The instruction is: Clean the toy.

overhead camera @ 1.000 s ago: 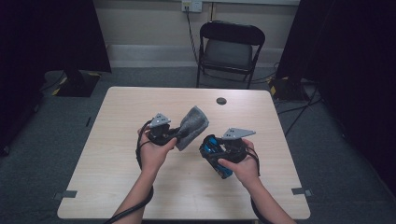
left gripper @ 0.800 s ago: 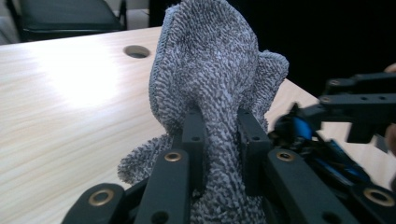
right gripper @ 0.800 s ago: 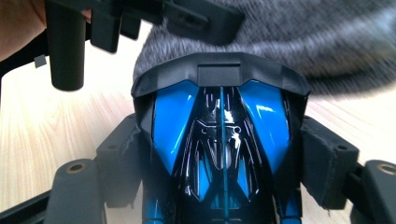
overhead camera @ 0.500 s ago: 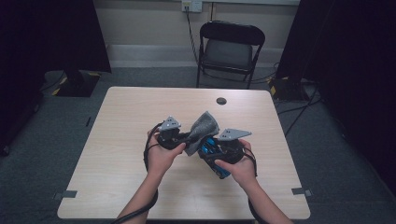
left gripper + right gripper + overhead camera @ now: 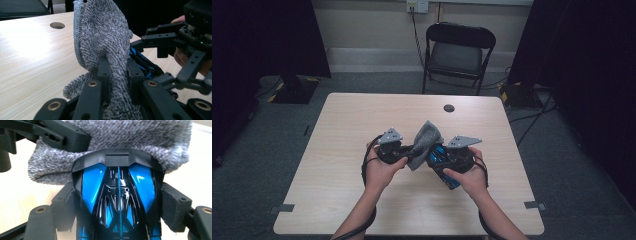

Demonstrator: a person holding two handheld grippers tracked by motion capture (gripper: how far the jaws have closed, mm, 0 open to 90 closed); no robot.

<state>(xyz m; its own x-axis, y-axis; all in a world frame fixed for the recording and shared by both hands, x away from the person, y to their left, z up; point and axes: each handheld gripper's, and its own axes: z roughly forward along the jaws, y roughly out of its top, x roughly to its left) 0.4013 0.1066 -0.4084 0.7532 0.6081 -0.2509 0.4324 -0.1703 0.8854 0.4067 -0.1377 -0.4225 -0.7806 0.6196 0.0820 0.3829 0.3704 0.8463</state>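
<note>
Grey terry cloth (image 5: 424, 142) sits pinched in the left tongs (image 5: 408, 151), whose jaws are closed tight on its lower folds; in the left gripper view the rag (image 5: 103, 42) rises upright above the two black jaws and flops over at the top. The right tongs (image 5: 438, 156) hold a blue and black toy car (image 5: 443, 161), their padded jaws set wide against its two sides. In the right gripper view the toy car (image 5: 117, 195) points away from the camera, its glossy blue panels and black front edge pressed right up against the cloth (image 5: 130, 142), which drapes over and behind its nose.

Taking the toy car as the landmark: the cloth touches its front end and stands just to its left in the high view, the left tongs lie just beyond the cloth on that same side, and both are held above the middle of the pale wooden surface (image 5: 337, 190). A small round dark hole (image 5: 448, 108) in the surface lies farther away from the car, toward the far edge. Beyond that edge stands a black folding chair (image 5: 459, 52) on the grey floor.
</note>
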